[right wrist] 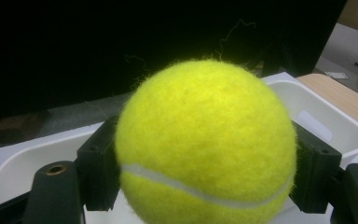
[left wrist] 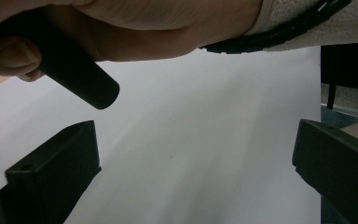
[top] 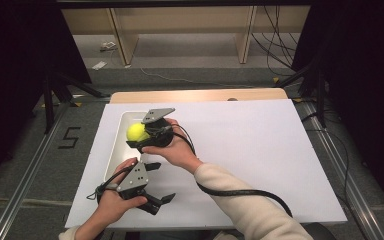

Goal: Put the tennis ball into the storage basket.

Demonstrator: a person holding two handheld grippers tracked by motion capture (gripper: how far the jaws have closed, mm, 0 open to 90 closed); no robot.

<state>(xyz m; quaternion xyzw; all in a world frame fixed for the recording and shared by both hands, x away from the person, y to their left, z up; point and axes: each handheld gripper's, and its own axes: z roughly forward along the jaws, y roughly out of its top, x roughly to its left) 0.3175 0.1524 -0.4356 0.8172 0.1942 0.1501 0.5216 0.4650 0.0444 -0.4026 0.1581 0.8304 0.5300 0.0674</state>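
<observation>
Gripping a fuzzy yellow-green tennis ball with a white seam (top: 137,131) in the right gripper (top: 141,137), jaws clenching it from both sides, over the near end of the white rectangular plastic bin (top: 125,121). Holding the ball up above the bin's floor rather than resting on it, as far as the high view is telling. Sitting on the left part of the white sheet-covered table (top: 250,145), the bin, long side running away from the person. Reaching in from the lower right, the right hand (top: 177,150) in a cream sleeve, black cable (top: 240,191) trailing back across the sheet, grey three-cornered plate tilting over the ball.

Seeing the same ball (right wrist: 205,144) in the right gripper view, black jaw pads pressing against its left and right flanks, the bin's white rim and wall (right wrist: 328,116) lying behind and below, a handle slot showing in the far wall.

Hovering nearer the person, the left gripper (top: 156,186), just beside the bin's near corner, over bare white sheet. Standing wide apart with nothing between them, its jaws, in both the high view and the left gripper view. Showing across the top of that view, the right hand (left wrist: 135,28) wrapping around its black handle
</observation>
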